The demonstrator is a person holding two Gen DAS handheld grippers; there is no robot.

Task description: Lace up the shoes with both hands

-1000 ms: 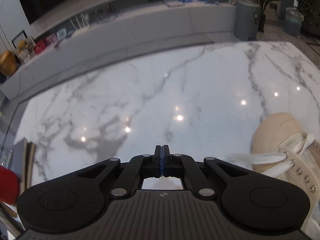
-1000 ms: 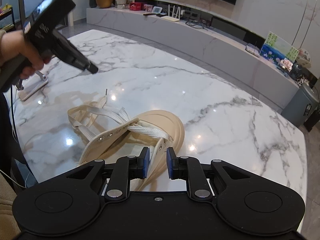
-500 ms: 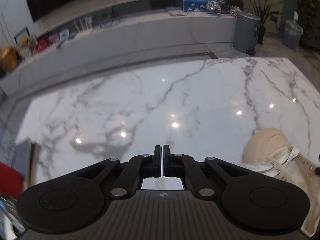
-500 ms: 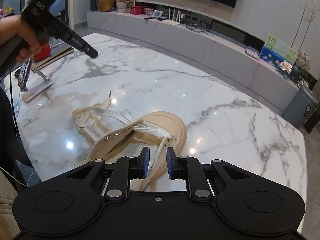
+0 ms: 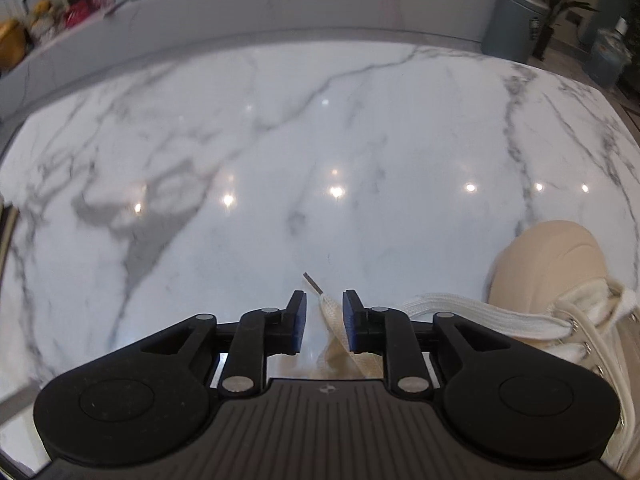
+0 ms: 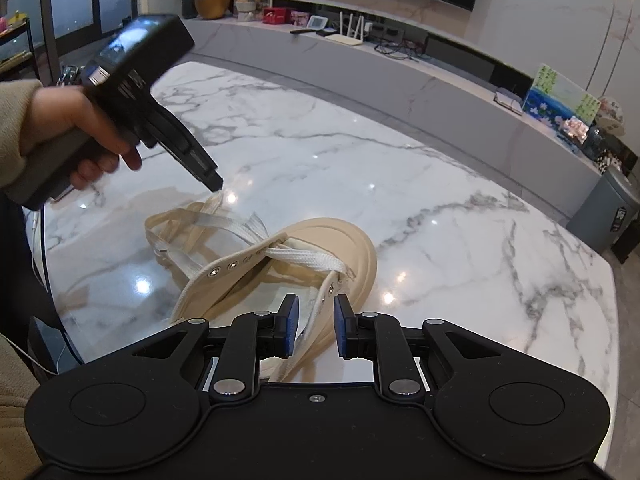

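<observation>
A beige canvas shoe (image 6: 320,240) lies on the white marble table (image 6: 440,240), its toe pointing away in the right wrist view. White lace (image 6: 316,258) crosses its front eyelets, and loose lace trails left in loops. My right gripper (image 6: 316,316) is open, with the shoe's right eyelet flap (image 6: 330,288) rising between its fingers. My left gripper (image 5: 325,304) is open too, and the free lace end (image 5: 332,316) with its dark tip (image 5: 311,281) lies between its fingers. The right wrist view shows a hand holding the left gripper (image 6: 214,185) down at that lace end. The shoe's toe (image 5: 548,268) sits to its right.
The table's rounded edge (image 6: 50,280) runs close on the left in the right wrist view. A long marble counter (image 6: 400,76) with small items stands behind the table. A grey bin (image 6: 608,208) stands off the far right corner.
My left gripper has come down from above the table to the loose lace end and has gone from shut to open. The right gripper stays open at the eyelet flap.
</observation>
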